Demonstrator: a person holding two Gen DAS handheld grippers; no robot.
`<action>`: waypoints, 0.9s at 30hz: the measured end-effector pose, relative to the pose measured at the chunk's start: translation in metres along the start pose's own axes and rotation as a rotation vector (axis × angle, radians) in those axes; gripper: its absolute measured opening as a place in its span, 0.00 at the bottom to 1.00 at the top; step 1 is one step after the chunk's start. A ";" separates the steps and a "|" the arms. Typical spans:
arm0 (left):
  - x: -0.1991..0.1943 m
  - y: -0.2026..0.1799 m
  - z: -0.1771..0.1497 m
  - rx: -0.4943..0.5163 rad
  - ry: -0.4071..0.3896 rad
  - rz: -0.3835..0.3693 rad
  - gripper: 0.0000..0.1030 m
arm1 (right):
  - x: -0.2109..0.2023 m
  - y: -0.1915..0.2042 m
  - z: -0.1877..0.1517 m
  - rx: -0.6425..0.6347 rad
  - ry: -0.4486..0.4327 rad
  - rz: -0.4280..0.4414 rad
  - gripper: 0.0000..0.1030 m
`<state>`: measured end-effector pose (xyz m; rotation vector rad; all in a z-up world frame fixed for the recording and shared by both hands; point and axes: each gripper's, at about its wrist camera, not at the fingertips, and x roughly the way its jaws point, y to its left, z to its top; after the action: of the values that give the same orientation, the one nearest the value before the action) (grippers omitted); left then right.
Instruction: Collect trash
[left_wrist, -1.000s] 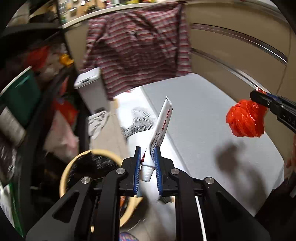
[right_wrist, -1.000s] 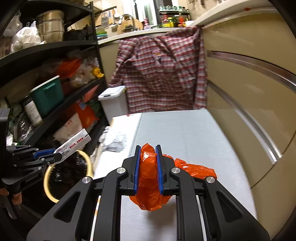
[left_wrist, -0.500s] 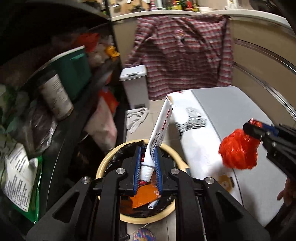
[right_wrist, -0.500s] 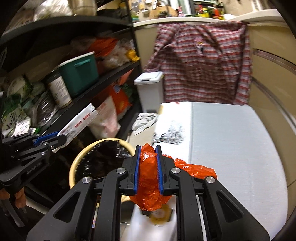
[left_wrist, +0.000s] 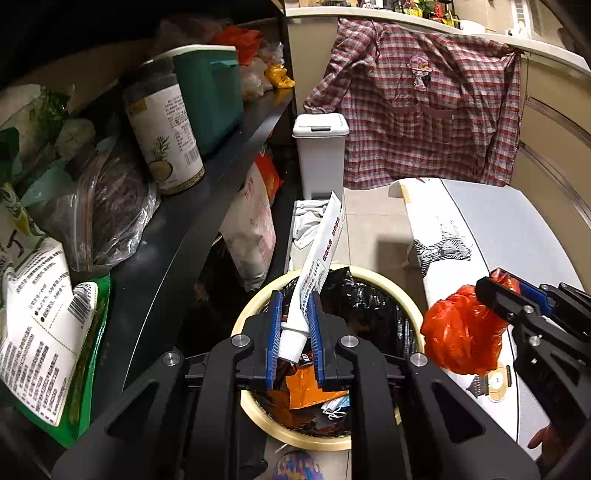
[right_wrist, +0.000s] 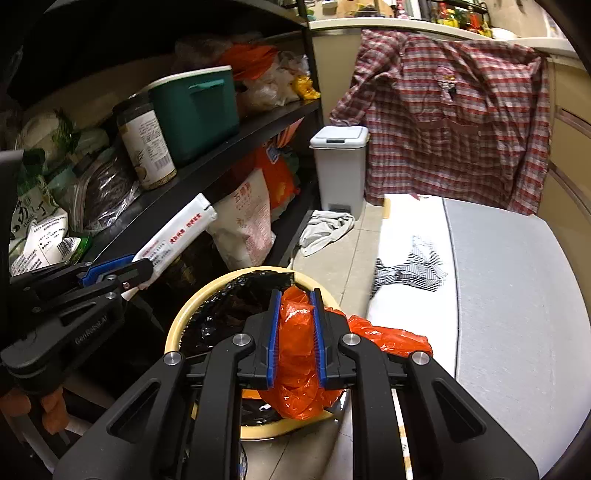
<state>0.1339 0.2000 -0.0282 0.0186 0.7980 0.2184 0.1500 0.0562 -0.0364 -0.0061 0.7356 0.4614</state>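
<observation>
Only red print on toothpaste tube (left_wrist: 321, 254)

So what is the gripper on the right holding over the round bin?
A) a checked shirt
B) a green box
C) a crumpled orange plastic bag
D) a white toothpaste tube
C: the right gripper is shut on a crumpled orange plastic bag, hanging just above the round bin with its black liner. The white toothpaste tube sits in the left gripper instead.

shelf (left_wrist: 192, 206) left | bin (left_wrist: 413, 314) below tube (left_wrist: 317, 266) | mat (left_wrist: 517, 236) right
</observation>
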 end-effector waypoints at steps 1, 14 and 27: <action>0.002 0.000 0.001 -0.001 0.003 0.002 0.14 | 0.003 0.003 0.000 -0.004 0.003 0.002 0.15; 0.019 0.008 0.002 0.005 0.018 0.062 0.09 | 0.036 0.018 0.001 -0.001 0.051 0.023 0.19; 0.005 0.004 0.004 0.025 -0.051 0.146 0.81 | 0.026 0.009 0.003 0.015 0.022 -0.017 0.60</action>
<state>0.1396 0.2047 -0.0290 0.1061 0.7493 0.3444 0.1651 0.0753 -0.0502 -0.0030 0.7599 0.4397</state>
